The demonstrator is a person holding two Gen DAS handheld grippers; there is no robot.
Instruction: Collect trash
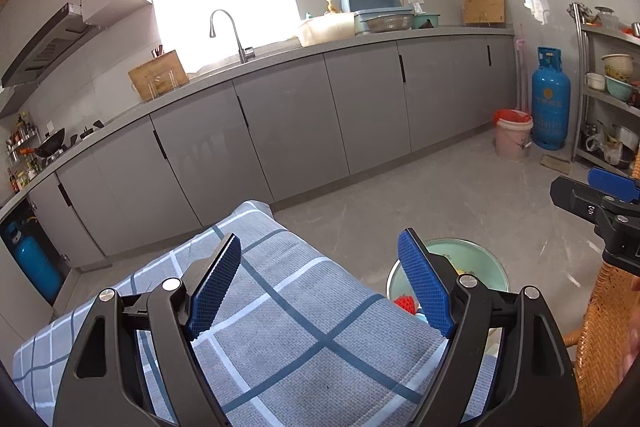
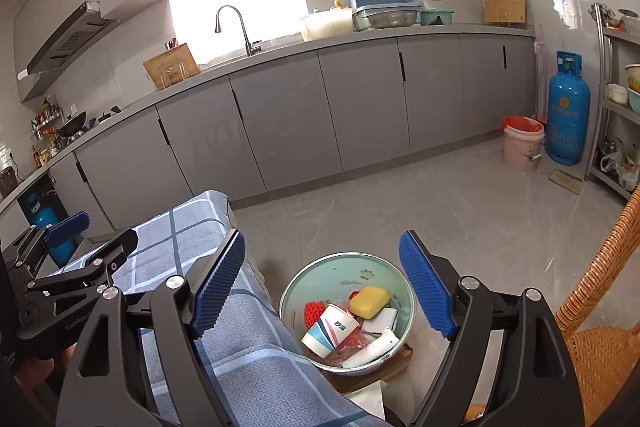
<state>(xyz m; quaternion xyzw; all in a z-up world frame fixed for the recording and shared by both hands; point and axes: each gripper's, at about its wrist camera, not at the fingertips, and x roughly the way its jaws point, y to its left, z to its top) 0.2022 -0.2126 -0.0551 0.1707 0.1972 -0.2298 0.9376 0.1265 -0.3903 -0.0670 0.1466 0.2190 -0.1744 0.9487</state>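
A pale green trash bin stands on the floor beside the table. It holds a yellow sponge, a paper cup, a white sponge, red netting and a white wrapper. My right gripper is open and empty above the bin. My left gripper is open and empty above the checked tablecloth; the bin peeks out behind its right finger. The left gripper also shows at the left of the right wrist view, the right gripper at the right of the left wrist view.
Grey kitchen cabinets with a sink faucet run along the far wall. A pink bucket with a red liner and a blue gas cylinder stand at the right. A wicker chair is close on the right. A metal shelf stands far right.
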